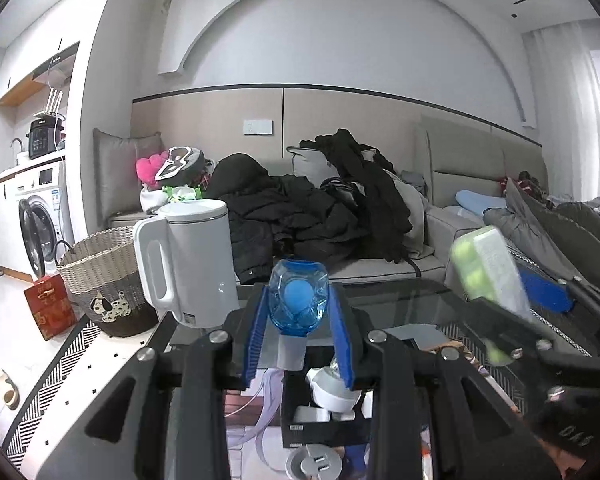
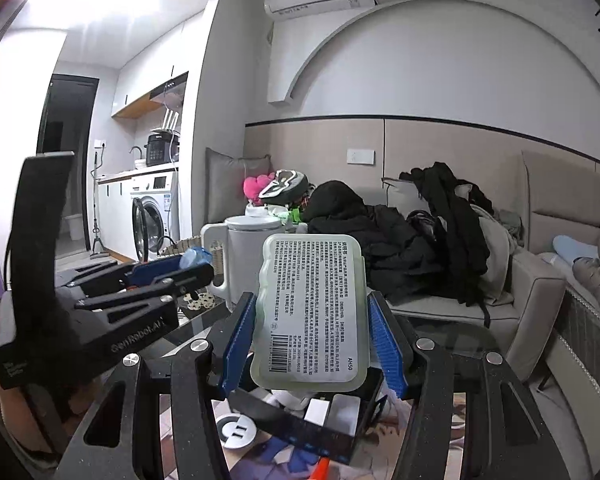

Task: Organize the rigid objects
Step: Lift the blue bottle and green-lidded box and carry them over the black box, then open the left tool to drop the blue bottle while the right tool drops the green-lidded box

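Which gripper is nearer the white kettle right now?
Left. The left gripper, holding the blue bottle, sits just right of the white kettle; the right gripper, holding the green case, is farther right.

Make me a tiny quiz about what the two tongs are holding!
1. True or false: the left tongs grip a blue bottle.
2. What do the right tongs hold? A) a spoon B) a pale green pack with a printed label C) nothing
3. Fill in: the white kettle stands on the glass ____.

Key: 1 true; 2 B; 3 table.
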The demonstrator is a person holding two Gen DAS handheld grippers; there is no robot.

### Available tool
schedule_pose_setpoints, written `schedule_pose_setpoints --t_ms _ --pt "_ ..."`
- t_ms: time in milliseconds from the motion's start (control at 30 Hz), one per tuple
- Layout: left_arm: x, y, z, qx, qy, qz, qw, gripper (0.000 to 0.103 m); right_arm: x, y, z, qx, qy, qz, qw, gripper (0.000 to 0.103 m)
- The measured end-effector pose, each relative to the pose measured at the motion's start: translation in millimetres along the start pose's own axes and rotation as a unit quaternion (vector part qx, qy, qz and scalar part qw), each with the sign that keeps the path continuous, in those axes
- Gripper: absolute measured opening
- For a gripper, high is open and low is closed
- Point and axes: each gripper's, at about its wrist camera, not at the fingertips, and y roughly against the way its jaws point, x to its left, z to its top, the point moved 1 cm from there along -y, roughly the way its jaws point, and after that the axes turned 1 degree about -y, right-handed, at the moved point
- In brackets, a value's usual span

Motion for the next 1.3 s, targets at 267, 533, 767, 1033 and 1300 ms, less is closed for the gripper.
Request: schedule_pose_setpoints --t_ms 267,533,767,1033,1300 --pt "6.5 -45.4 -6.4 0.028 0.025 -0.013 0.9992 0.029 -12.6 -55.4 -4.4 0.039 -0.008 0.002 0.999 0.056" --pt "2.8 -72.4 -11.9 0.048 0.035 -0.011 0.9982 0.029 -31.2 -98.6 -13.0 0.073 -0.035 -0.008 0.997 0.056" --pt "-1.6 -104.0 -31.3 0.140 0.045 -0.028 0.9888 0.029 -33.7 -118.2 -27.1 0.118 -0.038 -0.003 0.992 0.056" --pt "-11.6 -125.3 -49.8 0.215 0.036 -0.029 0.9755 0.029 -45.7 -146.6 -53.1 0.213 -0.087 0.012 0.973 0.056" --pt "-11.7 -129.9 -57.7 0.240 0.037 -0.034 0.9695 0.029 -46.0 -158.3 -72.1 0.250 -0.094 0.013 0.964 0.056"
